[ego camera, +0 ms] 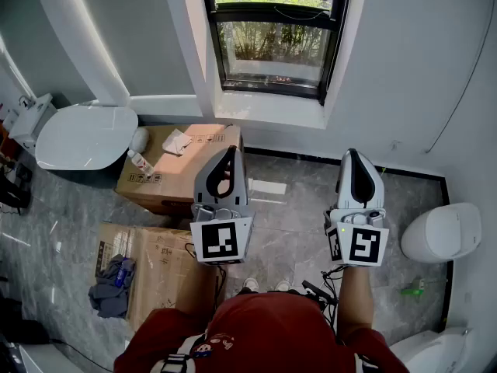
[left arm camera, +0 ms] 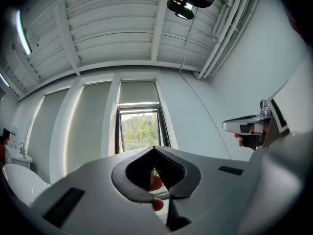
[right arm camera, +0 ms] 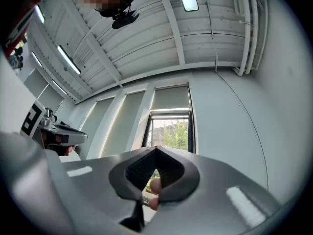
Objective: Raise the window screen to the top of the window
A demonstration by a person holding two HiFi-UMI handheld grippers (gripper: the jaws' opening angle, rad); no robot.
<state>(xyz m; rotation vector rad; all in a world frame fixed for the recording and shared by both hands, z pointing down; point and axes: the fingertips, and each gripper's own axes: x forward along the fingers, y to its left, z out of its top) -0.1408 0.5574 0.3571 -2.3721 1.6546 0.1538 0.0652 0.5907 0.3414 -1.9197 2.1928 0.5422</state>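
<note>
- The person stands back from the window (ego camera: 272,45), both grippers raised and pointing at it, well short of the frame.
- The left gripper (ego camera: 230,151) has its jaws pressed together with nothing between them. The right gripper (ego camera: 353,155) is the same, closed and empty.
- The screen (ego camera: 272,53) seems to cover the lower pane, which looks hazier than the pane above. From here I can't truly tell mesh from glass, nor see any pull tab.
- Nothing touches the window yet, so the raising isn't begun.
- What could go wrong:
  - Closed jaws can't take hold of anything. Arriving at the screen like this means poking the mesh, not gripping its edge.
  - A box (ego camera: 182,169) sits below the window, left of the person's path, and a step in could catch it.
  - Lifting from one side only may skew the screen and jam it in the frame.
  - A thin rail may slip out of the pads halfway up.
</note>
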